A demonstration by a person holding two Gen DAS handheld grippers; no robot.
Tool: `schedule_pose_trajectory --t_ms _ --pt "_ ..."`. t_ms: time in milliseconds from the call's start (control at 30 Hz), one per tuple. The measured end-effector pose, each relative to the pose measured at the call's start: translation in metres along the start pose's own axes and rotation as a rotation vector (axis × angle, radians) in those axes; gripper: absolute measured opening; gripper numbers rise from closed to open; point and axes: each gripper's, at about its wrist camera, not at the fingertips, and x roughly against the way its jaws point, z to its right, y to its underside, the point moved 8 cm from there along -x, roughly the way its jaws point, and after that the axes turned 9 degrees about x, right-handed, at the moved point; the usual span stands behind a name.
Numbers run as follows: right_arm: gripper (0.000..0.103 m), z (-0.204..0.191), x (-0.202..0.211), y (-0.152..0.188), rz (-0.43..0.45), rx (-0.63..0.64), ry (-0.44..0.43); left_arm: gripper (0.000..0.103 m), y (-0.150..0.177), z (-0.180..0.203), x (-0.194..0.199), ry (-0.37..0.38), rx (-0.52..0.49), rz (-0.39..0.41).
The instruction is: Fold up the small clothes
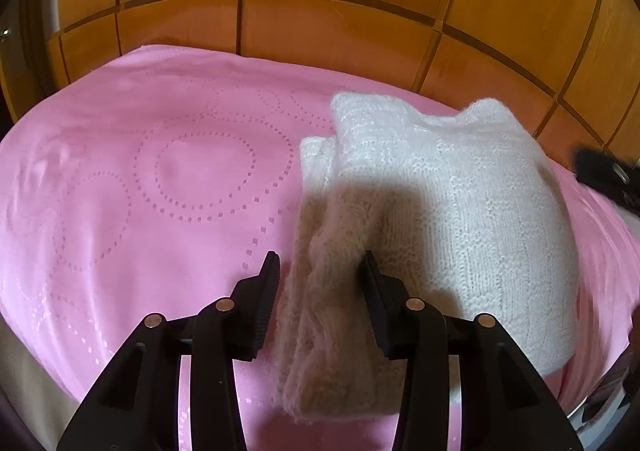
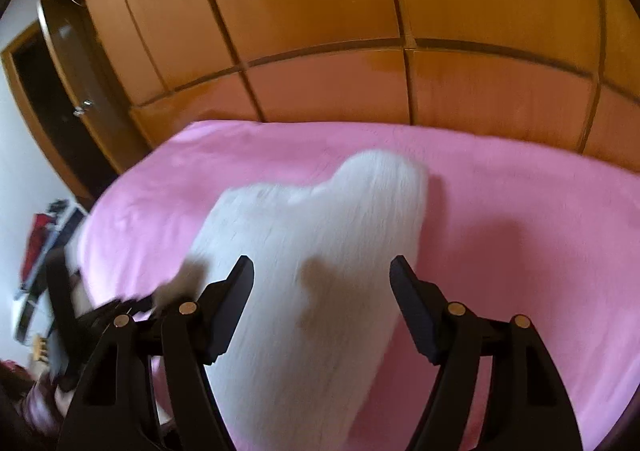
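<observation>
A white knitted garment (image 1: 460, 191) lies partly folded on the right half of a pink bedspread (image 1: 160, 171). In the left wrist view my left gripper (image 1: 319, 261) straddles a raised, shaded fold of the knit (image 1: 324, 299). Its jaws stand a little apart from the fold, with a sliver of pink showing beside the left finger (image 1: 268, 283). In the right wrist view, which is blurred, my right gripper (image 2: 322, 267) hovers open over the same white garment (image 2: 320, 231), with nothing pinched between its fingers. The left gripper (image 2: 60, 311) shows as a dark blur at the lower left.
A wooden wardrobe (image 1: 320, 11) with panelled doors runs along the far side of the bed. The pink bedspread (image 2: 520, 211) spreads wide to the right of the garment. A dark doorway (image 2: 52, 103) and some clutter (image 2: 44, 243) lie beyond the bed's left edge.
</observation>
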Motion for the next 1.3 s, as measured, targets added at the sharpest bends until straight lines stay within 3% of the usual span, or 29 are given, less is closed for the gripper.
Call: schedule_pose_trajectory --t_ms 100,200,333,467,567,767,967,1300 --pt "0.072 0.0 -0.039 -0.012 -0.071 0.046 0.05 0.041 0.001 -0.002 -0.002 0.005 0.006 -0.006" --pt "0.076 0.0 -0.085 0.003 -0.19 0.116 0.102 0.041 0.003 -0.004 -0.004 0.009 0.01 -0.009" --pt "0.08 0.008 -0.085 0.002 -0.159 0.077 0.088 0.041 0.004 -0.007 -0.006 0.026 0.035 -0.015" --pt "0.095 0.005 -0.066 0.0 -0.093 0.09 0.076 0.041 0.004 -0.007 -0.005 0.031 0.033 -0.013" --pt "0.099 0.01 -0.046 0.005 -0.049 0.04 0.049 0.041 0.004 -0.007 -0.004 0.035 0.039 -0.011" --pt "0.1 0.032 -0.023 0.047 -0.076 -0.145 -0.062 0.041 0.006 -0.006 -0.005 0.043 0.037 -0.006" --pt "0.101 0.032 -0.011 0.101 -0.161 -0.302 -0.323 0.041 0.007 -0.01 -0.006 0.089 0.027 -0.011" --pt "0.1 0.046 -0.04 0.071 -0.099 -0.306 -0.396 0.043 0.006 -0.02 -0.016 0.265 0.064 -0.075"
